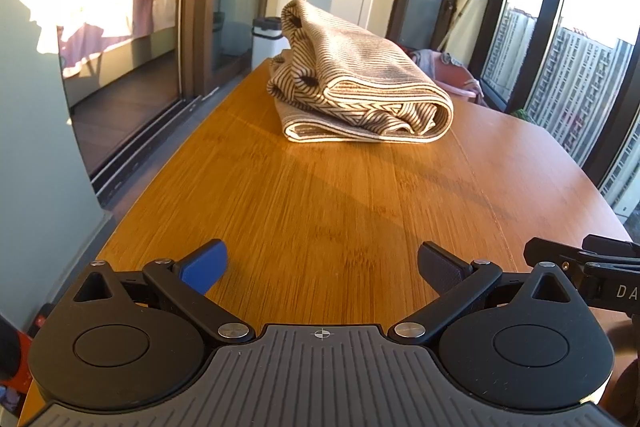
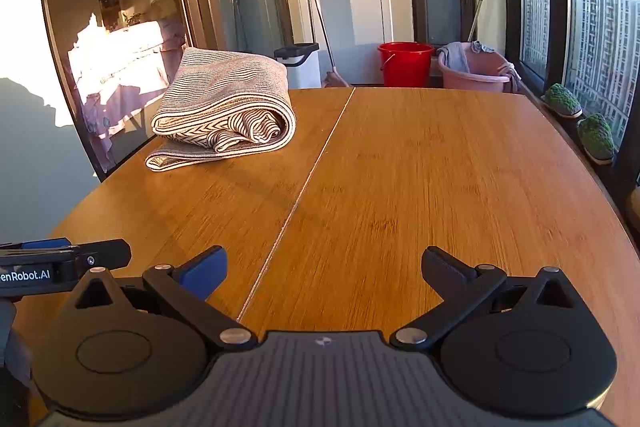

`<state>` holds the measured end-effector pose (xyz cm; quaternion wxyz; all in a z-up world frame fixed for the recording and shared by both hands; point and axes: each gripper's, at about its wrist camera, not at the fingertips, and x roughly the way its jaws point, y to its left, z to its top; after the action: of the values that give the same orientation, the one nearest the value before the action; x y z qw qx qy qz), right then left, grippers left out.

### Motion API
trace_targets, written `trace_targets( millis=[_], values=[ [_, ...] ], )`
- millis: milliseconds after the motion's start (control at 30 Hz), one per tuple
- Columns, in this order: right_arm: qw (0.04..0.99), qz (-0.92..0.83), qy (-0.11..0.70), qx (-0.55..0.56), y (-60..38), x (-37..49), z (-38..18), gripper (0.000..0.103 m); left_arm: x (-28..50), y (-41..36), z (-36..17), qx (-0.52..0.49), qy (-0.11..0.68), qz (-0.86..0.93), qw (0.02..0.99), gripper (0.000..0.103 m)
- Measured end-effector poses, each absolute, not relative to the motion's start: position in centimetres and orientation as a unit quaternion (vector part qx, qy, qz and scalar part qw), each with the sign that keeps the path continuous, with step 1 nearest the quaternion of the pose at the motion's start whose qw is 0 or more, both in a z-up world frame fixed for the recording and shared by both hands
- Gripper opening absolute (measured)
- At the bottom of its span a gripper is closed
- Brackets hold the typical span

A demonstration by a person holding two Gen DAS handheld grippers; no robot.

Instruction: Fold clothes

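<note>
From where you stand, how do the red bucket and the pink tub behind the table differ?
The red bucket is bright red and looks taller and narrower; the pink tub is pale pink, wider and lower. The red bucket shows a thin handle and nothing over its rim, while the pink tub has cloths draped over its edge. Both sit side by side on the floor beyond the wooden table.

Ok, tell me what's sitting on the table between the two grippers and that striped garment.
Nothing visible. Only bare wooden table lies between the open left gripper, the open right gripper and the folded striped garment at the far end.
</note>
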<state>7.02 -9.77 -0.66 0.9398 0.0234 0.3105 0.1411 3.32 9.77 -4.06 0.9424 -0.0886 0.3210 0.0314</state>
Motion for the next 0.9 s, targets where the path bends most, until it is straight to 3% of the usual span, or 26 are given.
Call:
trace_targets(
  millis=[900],
  values=[
    [0.932, 0.148, 0.329, 0.035, -10.08, 7.61, -1.06, 0.103, 3.54, 9.23, -4.0, -0.081, 0.33, 0.003, 0.94, 0.103]
  ],
)
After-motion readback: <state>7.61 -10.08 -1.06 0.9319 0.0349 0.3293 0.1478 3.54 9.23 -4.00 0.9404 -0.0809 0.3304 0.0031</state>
